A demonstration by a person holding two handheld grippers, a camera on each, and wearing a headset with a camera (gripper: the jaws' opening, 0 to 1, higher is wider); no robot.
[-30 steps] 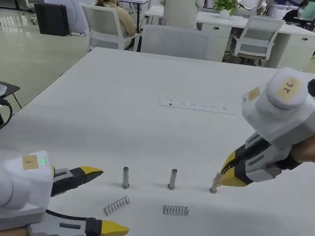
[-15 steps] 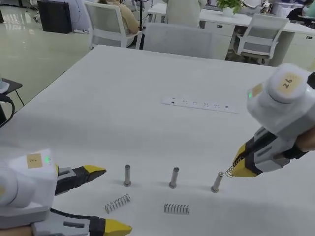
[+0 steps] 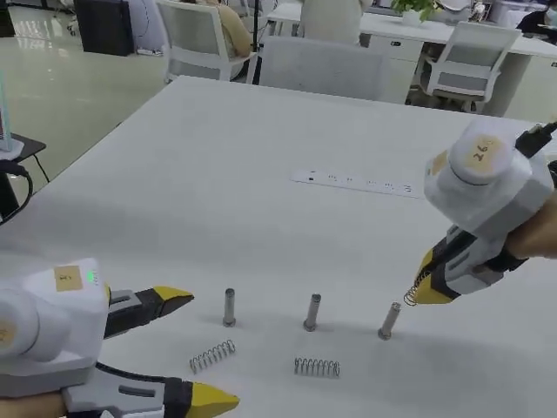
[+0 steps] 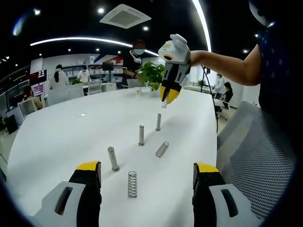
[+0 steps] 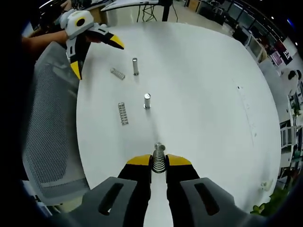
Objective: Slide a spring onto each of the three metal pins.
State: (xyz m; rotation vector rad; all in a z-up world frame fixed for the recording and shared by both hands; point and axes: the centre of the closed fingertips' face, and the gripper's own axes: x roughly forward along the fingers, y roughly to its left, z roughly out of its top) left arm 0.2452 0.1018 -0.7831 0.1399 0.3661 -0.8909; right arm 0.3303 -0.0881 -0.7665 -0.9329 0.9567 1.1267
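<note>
While a spring [image 5: 159, 161] sits pinched in the nearly closed jaws of the right gripper [image 3: 424, 292], just beside the rightmost pin [image 3: 389, 320] at lower right of the head view, the first threading looks in hand; next, I'd judge, it must be lined over the pin's tip and lowered. The left gripper [image 4: 147, 166] hovers wide, empty, near two loose springs [image 3: 212, 355].

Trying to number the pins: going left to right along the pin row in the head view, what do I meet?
left pin → middle pin → right pin → spring pinched in the right gripper
</note>
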